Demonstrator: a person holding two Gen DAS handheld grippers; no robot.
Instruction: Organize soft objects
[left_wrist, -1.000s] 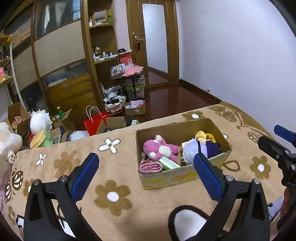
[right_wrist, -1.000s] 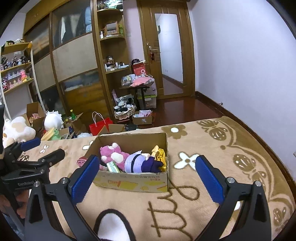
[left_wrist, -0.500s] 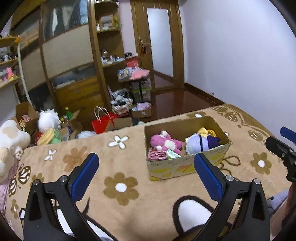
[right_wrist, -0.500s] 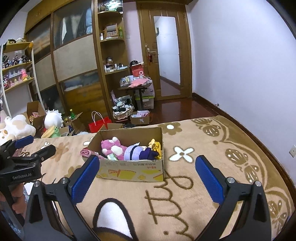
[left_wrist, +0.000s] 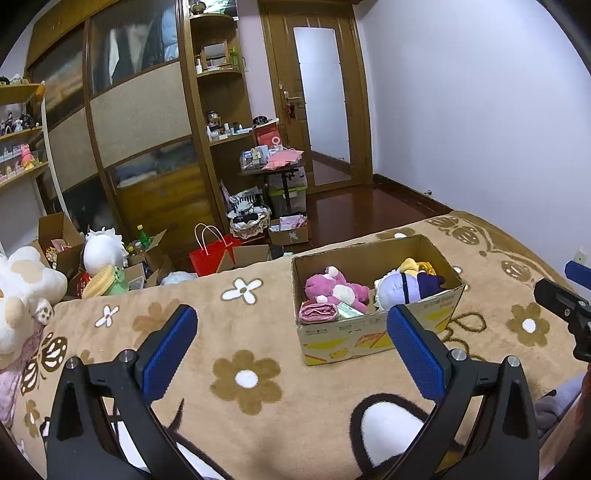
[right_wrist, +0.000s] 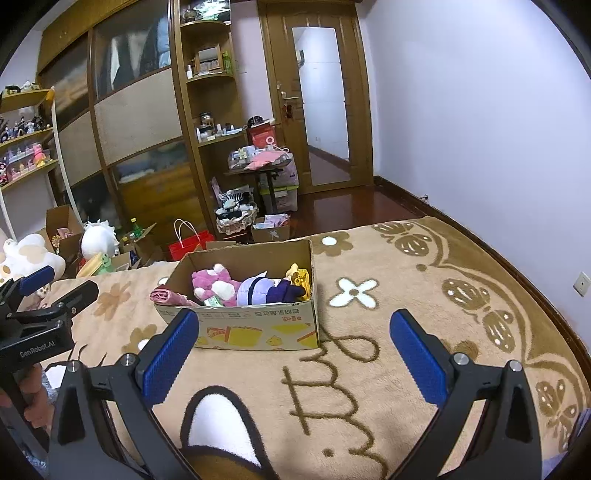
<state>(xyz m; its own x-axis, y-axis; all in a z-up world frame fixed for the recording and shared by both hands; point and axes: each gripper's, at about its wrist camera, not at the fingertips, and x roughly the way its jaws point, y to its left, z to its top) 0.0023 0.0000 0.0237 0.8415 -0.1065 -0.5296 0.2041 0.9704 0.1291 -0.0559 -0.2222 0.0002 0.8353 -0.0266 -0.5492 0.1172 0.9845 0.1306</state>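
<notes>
Cardboard box (left_wrist: 376, 332) on the floral blanket (left_wrist: 251, 376) holds a pink plush (left_wrist: 334, 288) at nine o'clock; left gripper (left_wrist: 291, 349) and right gripper (right_wrist: 293, 349) gape wide, empty.

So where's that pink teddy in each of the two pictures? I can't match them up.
Left wrist view: the pink teddy lies right of centre, in the left half of the cardboard box.
Right wrist view: the pink teddy lies left of centre, again in the left part of the cardboard box.
Shared landmark: the red paper bag on the floor beyond the blanket, also seen at.
</notes>
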